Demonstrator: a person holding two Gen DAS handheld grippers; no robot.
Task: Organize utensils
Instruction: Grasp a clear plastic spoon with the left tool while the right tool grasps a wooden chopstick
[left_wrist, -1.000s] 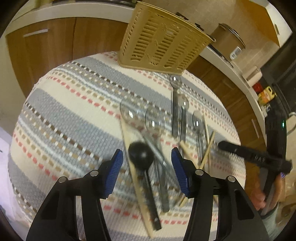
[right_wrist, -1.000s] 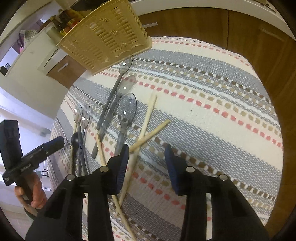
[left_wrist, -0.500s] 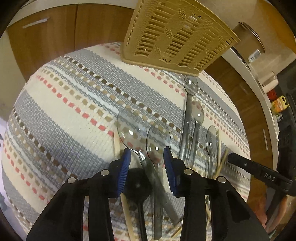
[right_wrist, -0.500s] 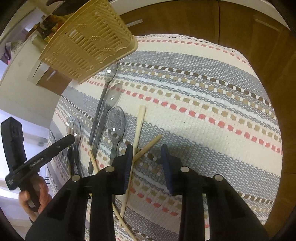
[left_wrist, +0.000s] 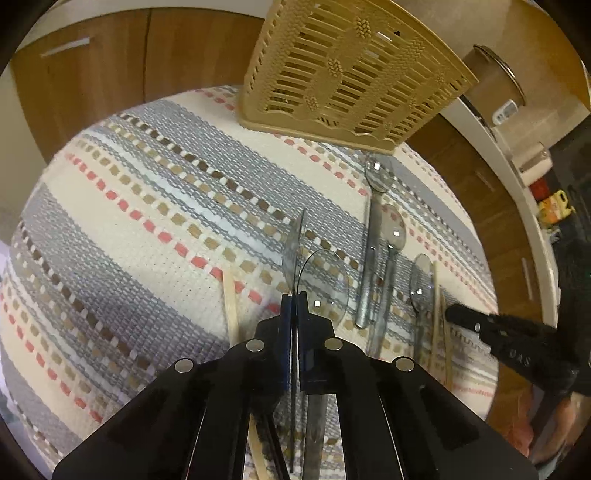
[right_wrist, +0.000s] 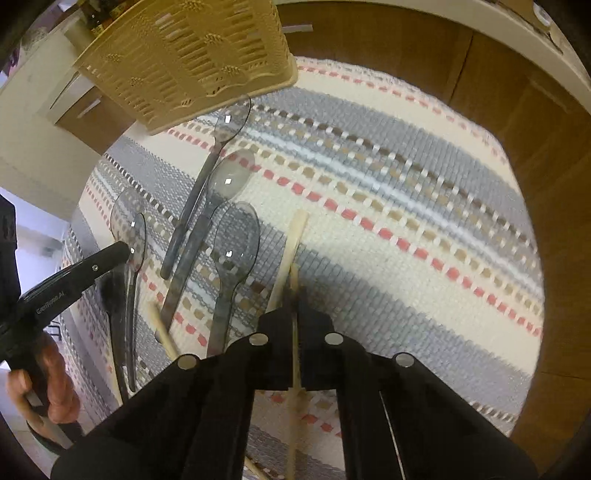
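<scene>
Both grippers closed since earlier | left gripper (left_wrist: 293, 295) clamps clear spoon (left_wrist: 295, 254), tipped on edge | right gripper (right_wrist: 293, 291) clamps chopstick (right_wrist: 294, 354) | both well short of basket (left_wrist: 351, 74) | next: lift, carry over

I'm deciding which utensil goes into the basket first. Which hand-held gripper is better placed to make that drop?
Probably the left hand-held gripper. It is shut on a clear spoon, which has turned on edge. The right hand-held gripper is shut on a chopstick and looks farther from the basket.
</scene>
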